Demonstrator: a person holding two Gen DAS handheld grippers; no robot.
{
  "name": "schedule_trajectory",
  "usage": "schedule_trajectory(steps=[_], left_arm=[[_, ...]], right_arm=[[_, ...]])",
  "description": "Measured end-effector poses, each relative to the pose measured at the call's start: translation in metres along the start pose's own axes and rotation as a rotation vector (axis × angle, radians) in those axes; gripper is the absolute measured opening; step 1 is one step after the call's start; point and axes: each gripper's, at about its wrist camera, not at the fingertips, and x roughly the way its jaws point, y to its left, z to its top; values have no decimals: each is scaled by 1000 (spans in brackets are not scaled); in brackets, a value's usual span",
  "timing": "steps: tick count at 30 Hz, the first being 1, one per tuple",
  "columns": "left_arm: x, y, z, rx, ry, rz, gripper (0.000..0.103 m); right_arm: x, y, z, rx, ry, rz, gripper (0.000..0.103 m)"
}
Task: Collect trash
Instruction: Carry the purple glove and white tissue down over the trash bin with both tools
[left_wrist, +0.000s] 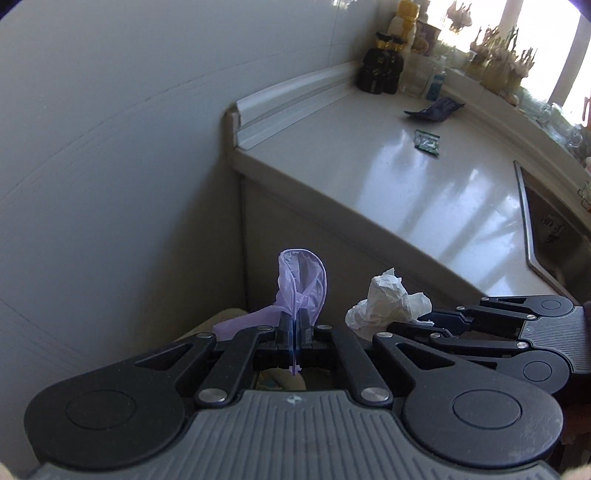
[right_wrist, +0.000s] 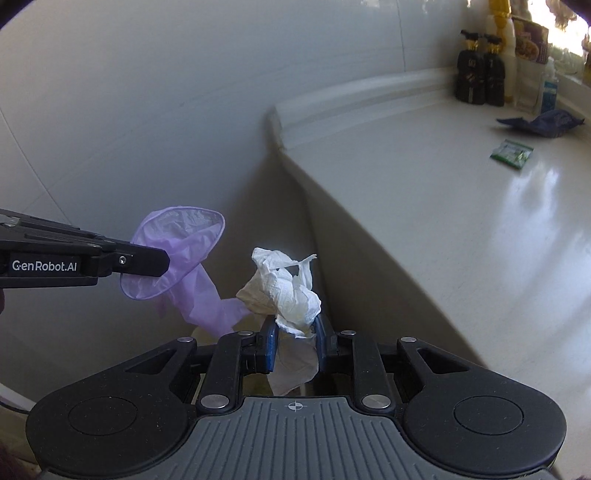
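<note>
Left gripper (left_wrist: 294, 326) clamped shut on a thin translucent purple glove (left_wrist: 301, 286), fingers of it hidden below the linkage; "GenRobot.AI" readable along that gripper's side in the right wrist view. Just beside it, right gripper (right_wrist: 295, 345) pinching a crumpled white paper towel (right_wrist: 286, 293), lower end cut off behind the body. Both held off the pale glossy countertop (right_wrist: 461, 206), beyond its left edge. Farther right, near the back edge: small green sachet (right_wrist: 511, 154), print too small to read, and crumpled dark blue wrapper (right_wrist: 543, 123), beside dark pump bottles (right_wrist: 480, 79) with unreadable labels.
</note>
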Motion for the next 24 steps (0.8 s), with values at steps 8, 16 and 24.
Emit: schedule_trajectory(steps=[8, 16, 24], left_arm=[[37, 42, -41, -80, 113, 55, 1], [72, 73, -71, -137, 192, 91, 1], [92, 86, -85, -150, 239, 106, 2]], right_arm=[[64, 22, -26, 30, 158, 28, 21], [118, 39, -34, 3, 265, 6, 22], [150, 50, -38, -16, 329, -14, 24]])
